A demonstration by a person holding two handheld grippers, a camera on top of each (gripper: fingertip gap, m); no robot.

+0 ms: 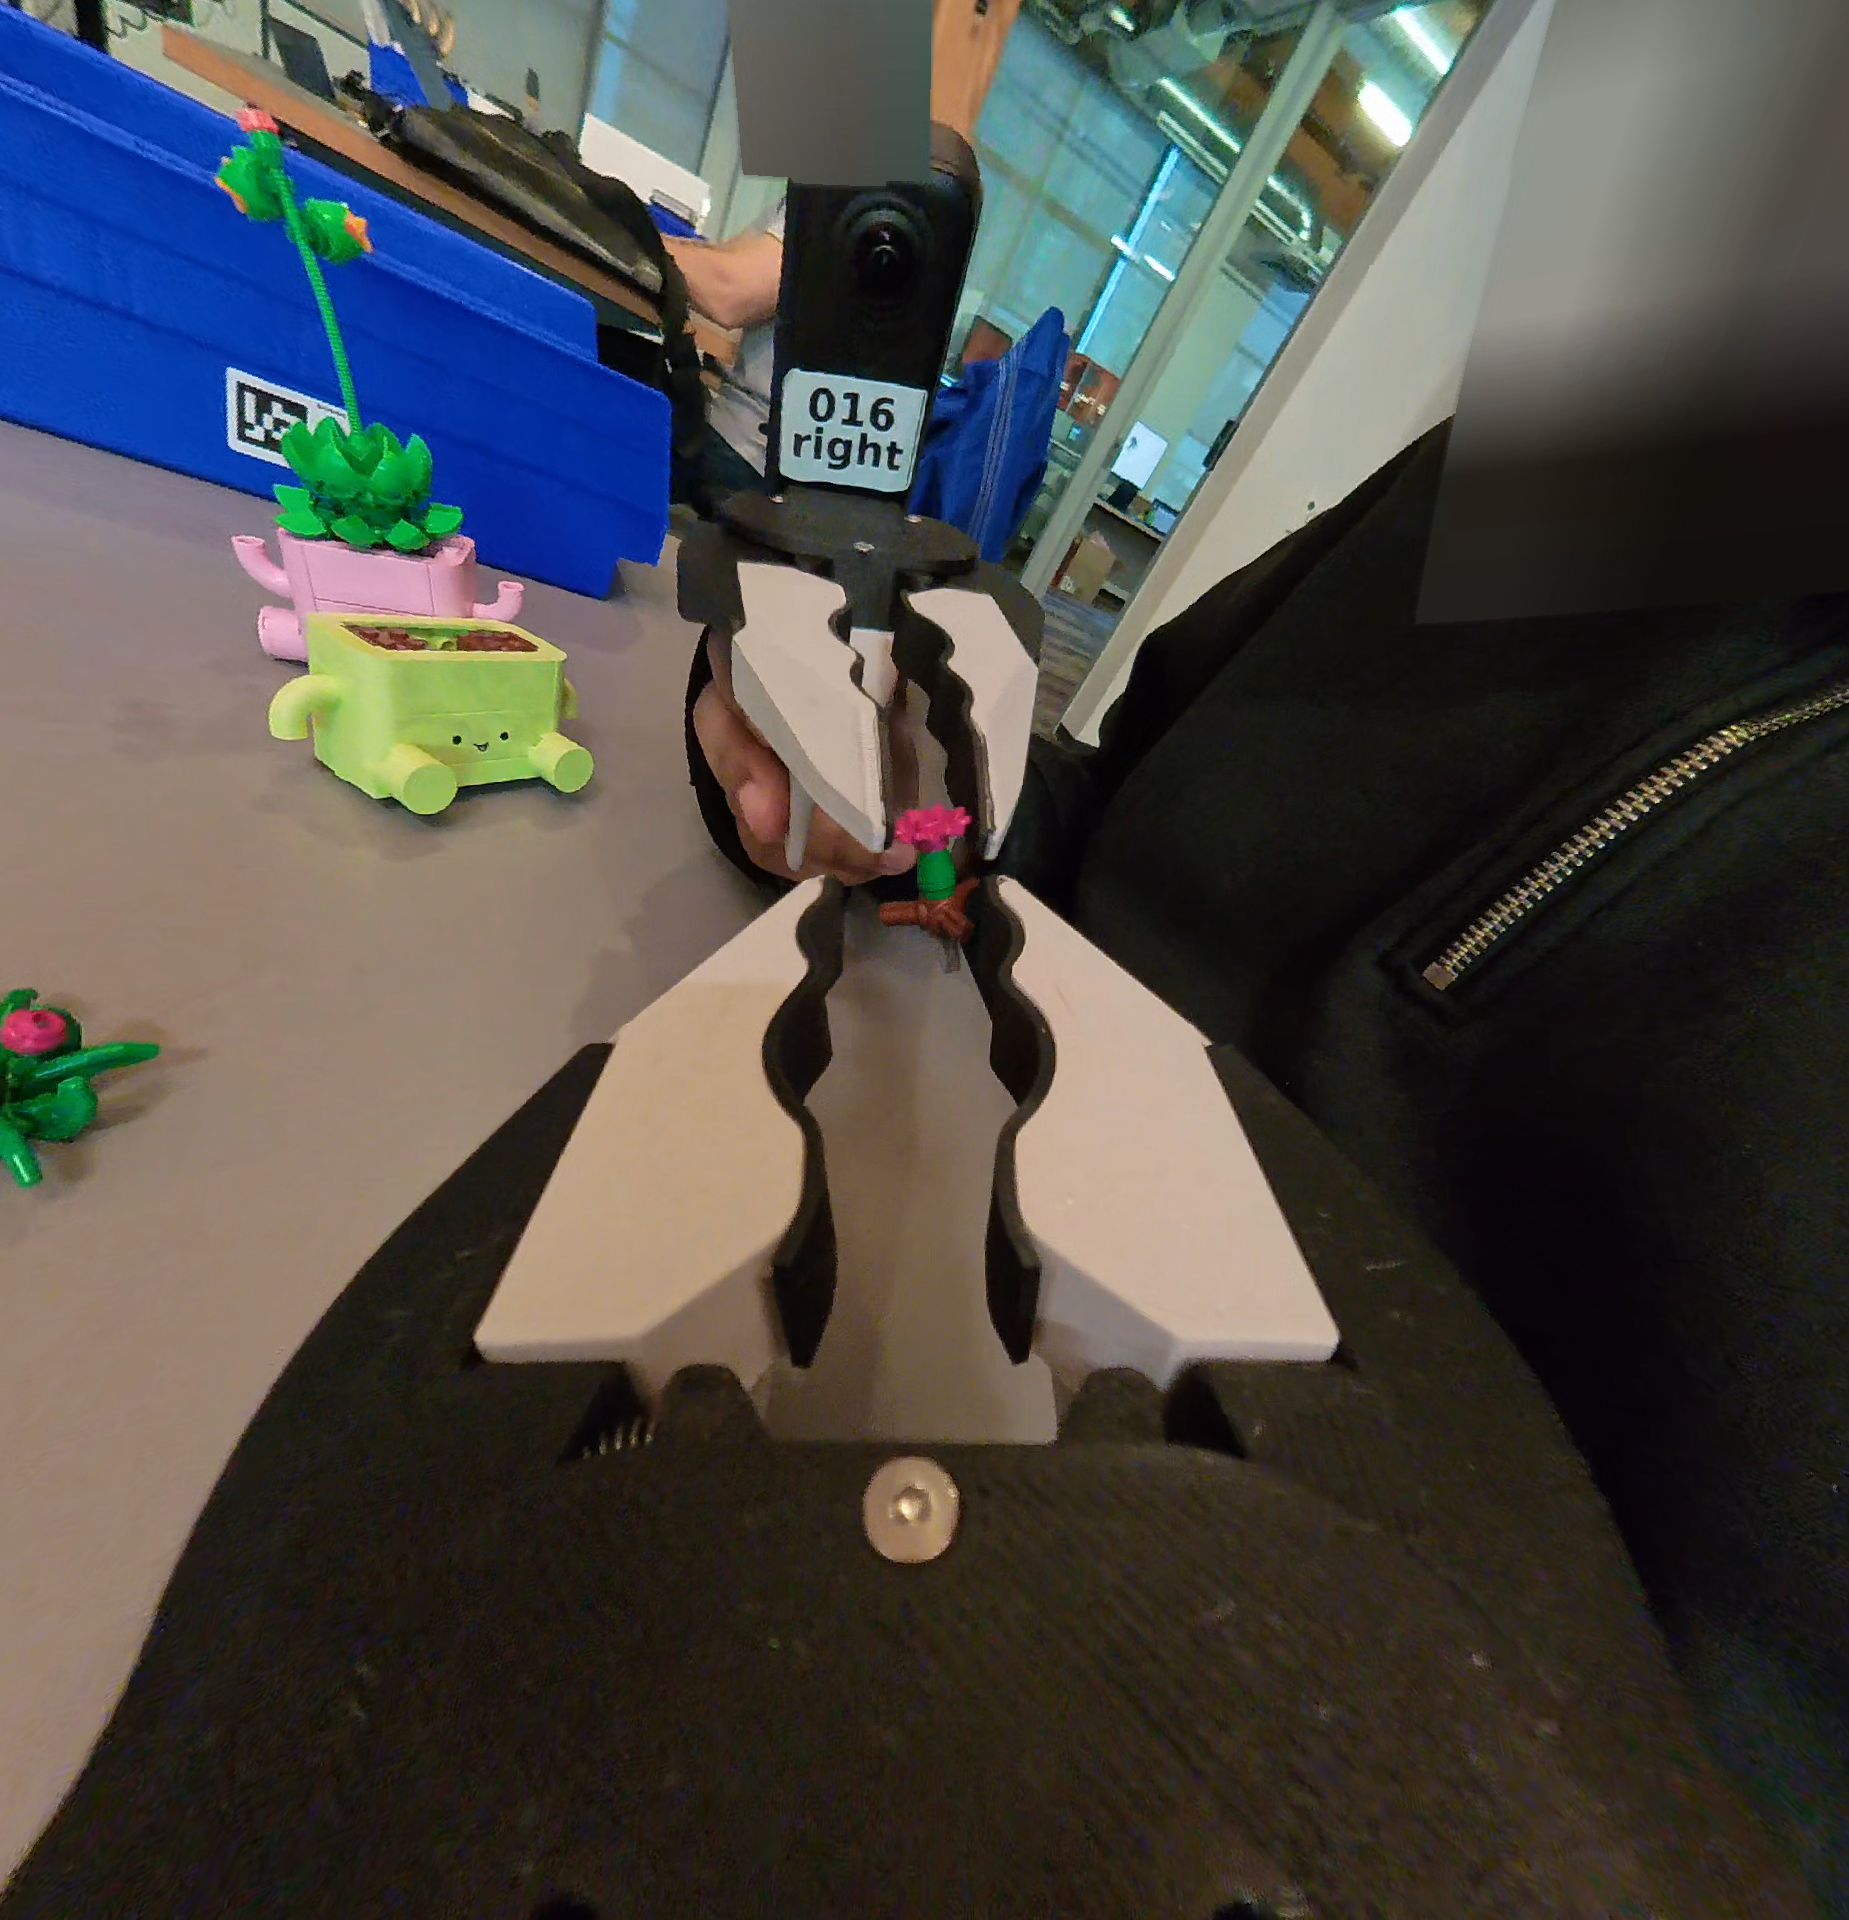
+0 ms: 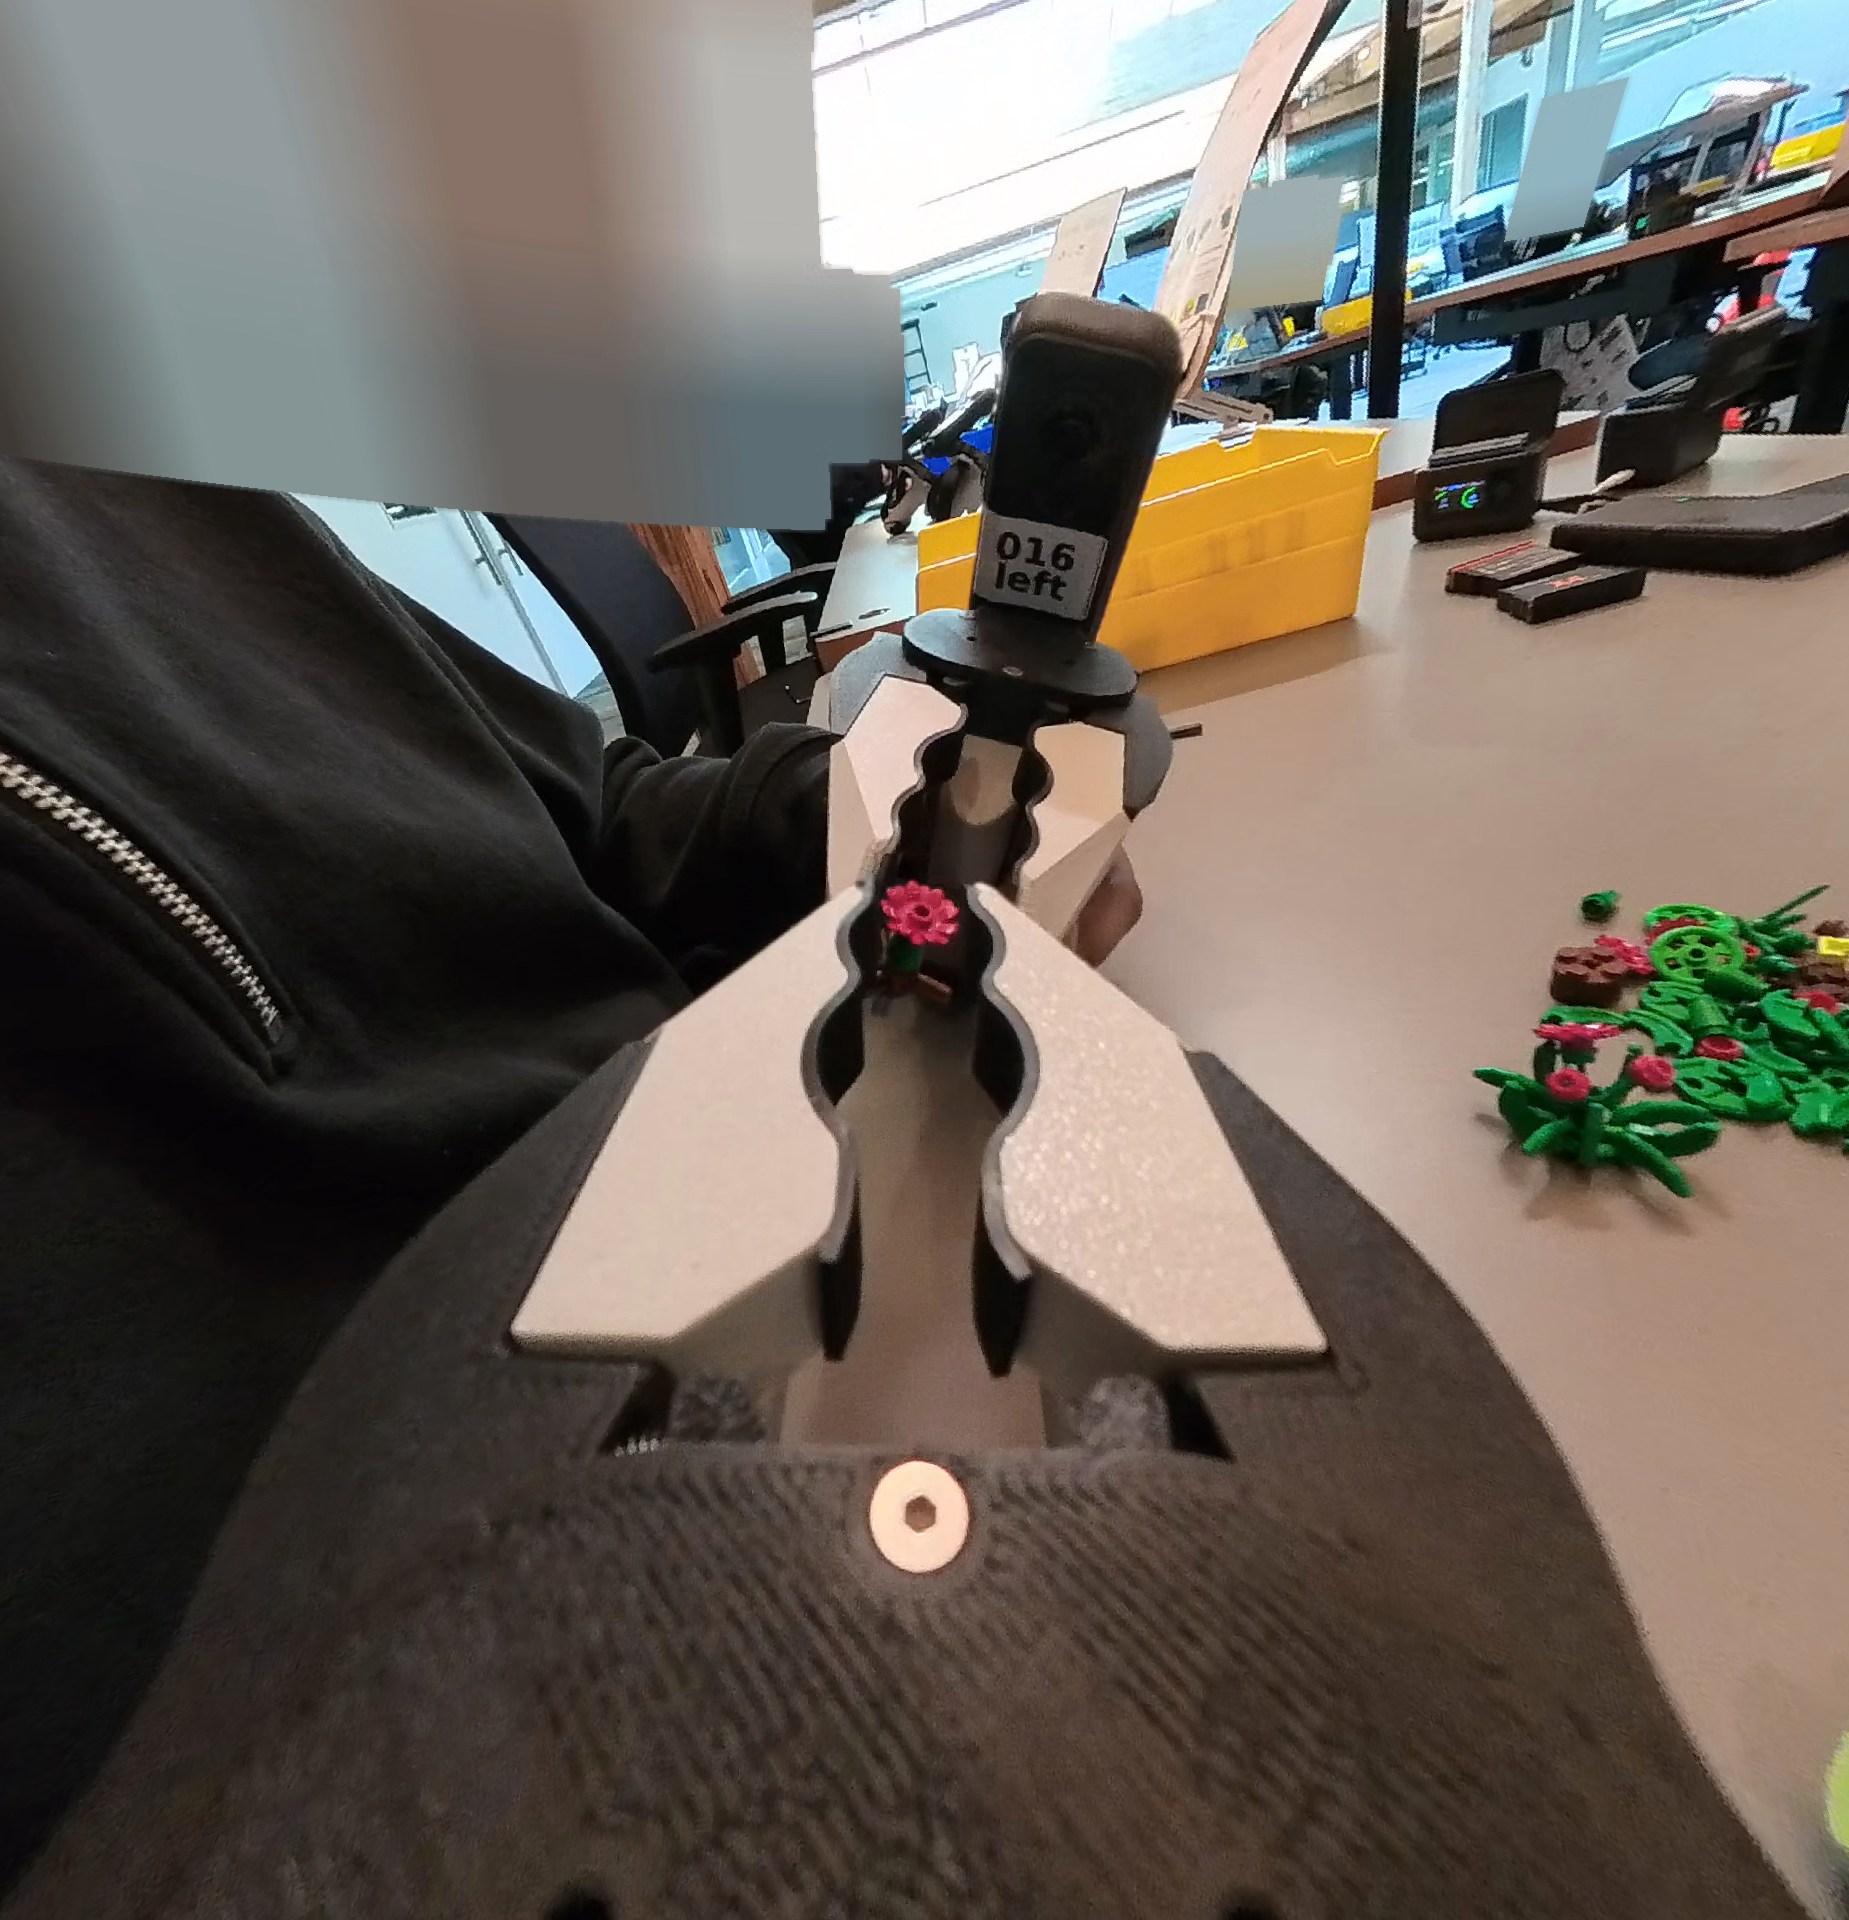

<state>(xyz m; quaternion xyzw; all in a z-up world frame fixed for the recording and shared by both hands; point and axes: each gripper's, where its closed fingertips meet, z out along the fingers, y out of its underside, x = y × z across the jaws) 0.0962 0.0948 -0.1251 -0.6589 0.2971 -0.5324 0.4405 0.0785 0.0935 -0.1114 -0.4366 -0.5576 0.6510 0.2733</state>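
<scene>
The left gripper and right gripper meet tip to tip above the desk, each closed on a small pink-topped flower piece. Green toy pot sits nearby.

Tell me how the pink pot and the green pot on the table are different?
The pink pot has a leafy green plant with a tall stem growing out of it; the green pot shows only brown soil bricks on top. The green pot sits nearer the camera with a little smiling face showing; the pink pot stands behind it, face hidden. Both are blocky toy pots with little arms, on the grey table.
</scene>
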